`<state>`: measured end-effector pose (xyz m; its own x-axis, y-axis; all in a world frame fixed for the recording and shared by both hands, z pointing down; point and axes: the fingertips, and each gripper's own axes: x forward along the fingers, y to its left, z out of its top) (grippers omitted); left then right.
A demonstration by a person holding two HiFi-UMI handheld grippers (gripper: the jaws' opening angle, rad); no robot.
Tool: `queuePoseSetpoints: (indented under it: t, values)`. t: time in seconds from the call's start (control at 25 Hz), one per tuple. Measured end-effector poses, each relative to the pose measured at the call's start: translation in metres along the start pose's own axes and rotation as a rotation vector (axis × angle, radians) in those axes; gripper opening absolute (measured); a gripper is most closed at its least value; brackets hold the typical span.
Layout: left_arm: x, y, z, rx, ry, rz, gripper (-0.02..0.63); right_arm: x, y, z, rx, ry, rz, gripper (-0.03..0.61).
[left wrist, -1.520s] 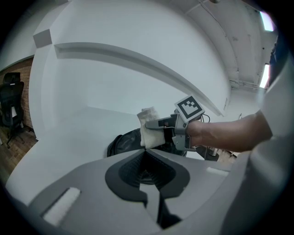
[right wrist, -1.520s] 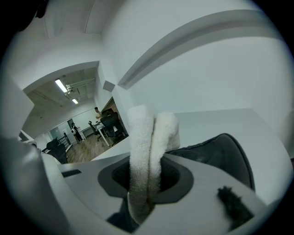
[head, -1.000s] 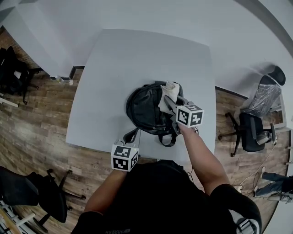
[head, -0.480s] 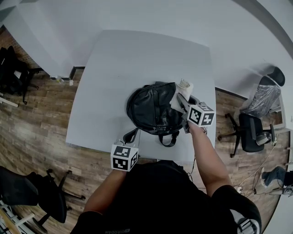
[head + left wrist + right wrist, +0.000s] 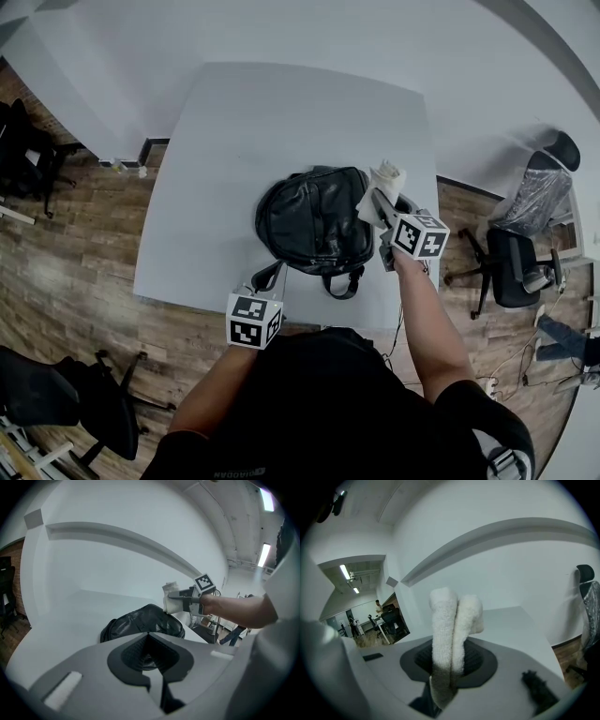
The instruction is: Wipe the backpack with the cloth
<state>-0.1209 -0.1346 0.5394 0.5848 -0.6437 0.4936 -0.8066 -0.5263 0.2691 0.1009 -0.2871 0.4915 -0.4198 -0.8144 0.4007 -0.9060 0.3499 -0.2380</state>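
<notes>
The backpack (image 5: 314, 225) lies flat on the near right part of the counter (image 5: 234, 141), its carry loop and straps trailing toward the person. Lying this way, it offers a broad black face to be wiped.

The cloth (image 5: 386, 180) sits at the backpack's far right edge. It is folded double and stands up out of the right hand-held gripper (image 5: 377, 202), whose jaws are clamped on its lower part. The free fluffy end sticks out past the jaws, so it is the soft part that meets the bag, not the plastic. From these views I cannot tell whether the cloth is pressing on the backpack or just clear of its edge. My guess is that it is at the end of a stroke.

The left hand-held gripper (image 5: 265, 286) hangs at the counter's near edge, just beside a strap. Its jaws are together with nothing showing between them. It points at the backpack and looks parked there, near enough to steady the bag if it slides.
</notes>
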Motion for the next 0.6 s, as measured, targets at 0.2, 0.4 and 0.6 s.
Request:
queuePoseSetpoints:
  t: [0.2,0.4,0.6]
  values:
    - [0.001,-0.002,0.000,0.001,0.000,-0.003,0.006,-0.009,-0.013,0.003,0.012,-0.020,-0.035,0.094]
    - [0.001,-0.003,0.000,-0.001,-0.007,-0.008,0.006,-0.016,-0.017,0.011,0.017,-0.049,-0.057,0.094]
    - [0.000,-0.001,-0.002,-0.012,-0.009,-0.003,0.006,-0.018,-0.010,0.015,0.004,-0.058,-0.047,0.094]
